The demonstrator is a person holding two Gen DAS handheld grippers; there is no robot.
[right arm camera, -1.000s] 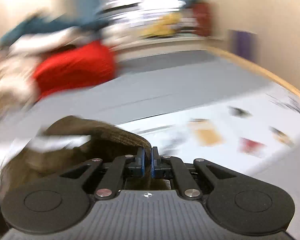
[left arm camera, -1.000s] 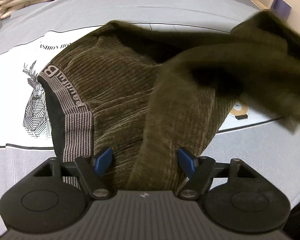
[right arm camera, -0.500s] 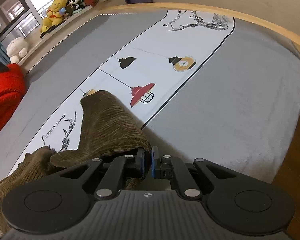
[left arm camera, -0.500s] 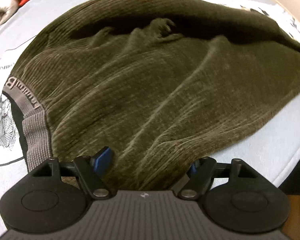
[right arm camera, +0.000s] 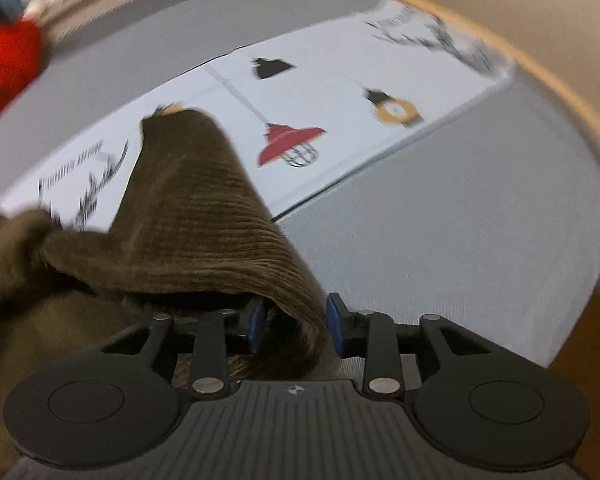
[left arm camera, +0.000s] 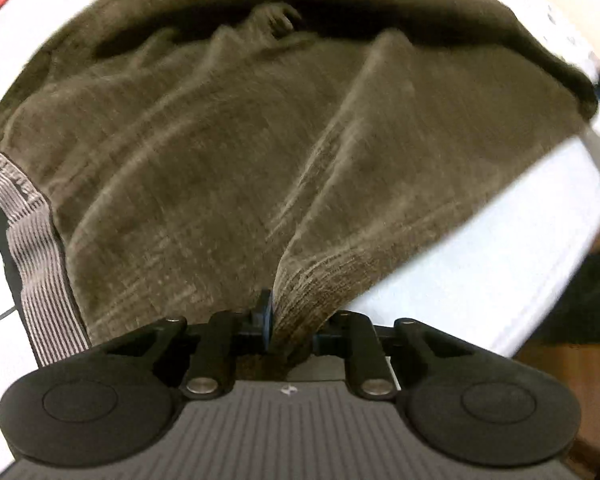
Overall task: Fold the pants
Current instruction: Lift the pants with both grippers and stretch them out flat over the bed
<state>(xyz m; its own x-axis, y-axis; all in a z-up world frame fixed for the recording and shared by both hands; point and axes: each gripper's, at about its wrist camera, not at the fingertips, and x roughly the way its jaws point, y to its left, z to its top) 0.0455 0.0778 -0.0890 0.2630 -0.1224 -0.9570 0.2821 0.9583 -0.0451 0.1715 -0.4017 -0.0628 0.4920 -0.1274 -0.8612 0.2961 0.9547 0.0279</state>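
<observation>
Olive-brown corduroy pants (left arm camera: 220, 152) lie spread over the bed, their grey striped waistband (left arm camera: 32, 240) at the left. My left gripper (left arm camera: 292, 328) points down at the near edge, and its jaws are closing on a raised ridge of the fabric pinched between the pads. In the right wrist view a leg of the pants (right arm camera: 196, 216) is folded back over the rest. Its hem hangs between the blue pads of my right gripper (right arm camera: 296, 324). Those jaws are opening, and the pads stand apart from the cloth.
The bed has a grey sheet (right arm camera: 460, 208) with a white printed strip (right arm camera: 340, 92) showing lamps and deer. A red garment (right arm camera: 4, 60) lies at the far left. The wooden bed edge (right arm camera: 560, 92) curves along the right, and wooden floor (left arm camera: 560, 356) shows beyond the mattress.
The left jaws went from wide apart to pinching a fold of the pants. The right gripper sank toward the bed with the pant leg, and its shut jaws parted.
</observation>
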